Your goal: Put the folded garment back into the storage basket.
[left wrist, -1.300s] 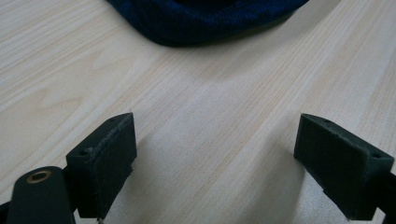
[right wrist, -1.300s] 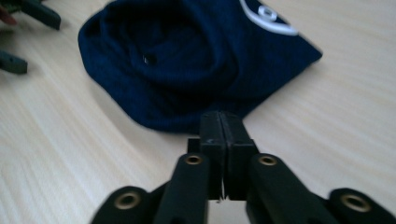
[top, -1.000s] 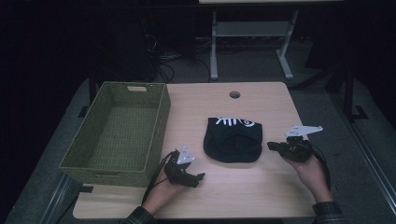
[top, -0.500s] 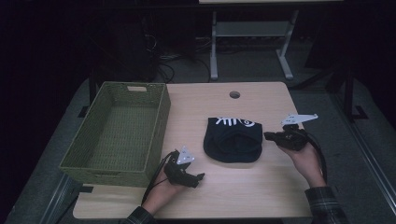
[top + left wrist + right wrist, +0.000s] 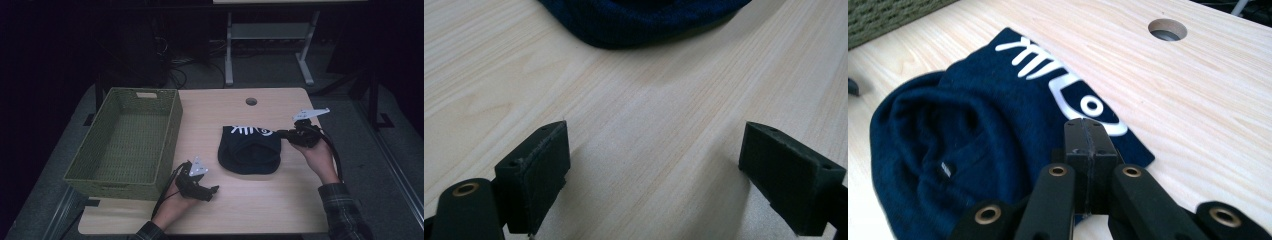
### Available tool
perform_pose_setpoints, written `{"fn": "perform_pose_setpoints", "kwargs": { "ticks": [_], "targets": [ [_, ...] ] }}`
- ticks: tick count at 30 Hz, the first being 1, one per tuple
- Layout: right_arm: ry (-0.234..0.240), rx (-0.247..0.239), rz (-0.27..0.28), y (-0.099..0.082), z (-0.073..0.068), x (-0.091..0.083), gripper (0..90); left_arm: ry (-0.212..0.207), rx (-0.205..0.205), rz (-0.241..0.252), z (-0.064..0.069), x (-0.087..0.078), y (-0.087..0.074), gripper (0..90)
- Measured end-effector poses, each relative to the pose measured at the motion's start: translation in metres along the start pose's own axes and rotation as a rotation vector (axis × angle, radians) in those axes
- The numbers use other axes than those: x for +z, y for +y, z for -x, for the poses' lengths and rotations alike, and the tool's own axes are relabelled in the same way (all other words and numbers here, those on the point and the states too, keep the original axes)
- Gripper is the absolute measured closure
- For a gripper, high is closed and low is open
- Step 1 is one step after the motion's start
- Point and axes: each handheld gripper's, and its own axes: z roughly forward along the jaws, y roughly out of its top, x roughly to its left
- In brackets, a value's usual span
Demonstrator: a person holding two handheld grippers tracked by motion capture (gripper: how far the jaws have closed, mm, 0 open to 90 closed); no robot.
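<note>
The right gripper (image 5: 1087, 165), jaws closed, pinches the navy beanie's (image 5: 250, 149) right edge; the left gripper (image 5: 654, 175) rests wide open and empty nearby. The likely next step, lifting it toward the basket (image 5: 165, 120) at left, calls for a firm hold.

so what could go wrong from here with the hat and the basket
The right gripper is shut at the hat's corner; whether fabric is pinched is unclear, so a lift may leave the hat behind. If it is held by that one corner, the hat would hang and might drag on the table or snag the basket rim. The left gripper is open and apart from the hat, giving no support.
</note>
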Motion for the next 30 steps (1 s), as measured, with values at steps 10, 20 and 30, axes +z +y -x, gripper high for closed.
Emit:
{"fn": "perform_pose_setpoints", "kwargs": {
  "ticks": [10,20,30],
  "targets": [
    [-0.003,0.031,-0.028,0.012,0.015,0.027,90.0,0.000,0.000,0.000,0.000,0.000,0.000,12.1],
    [-0.025,0.059,-0.052,0.020,0.035,0.052,90.0,-0.001,0.002,0.000,0.000,0.000,0.000,12.0],
    [-0.028,0.108,-0.099,0.004,0.056,0.079,90.0,-0.002,0.002,0.000,0.000,0.000,0.000,12.1]
  ]
}}
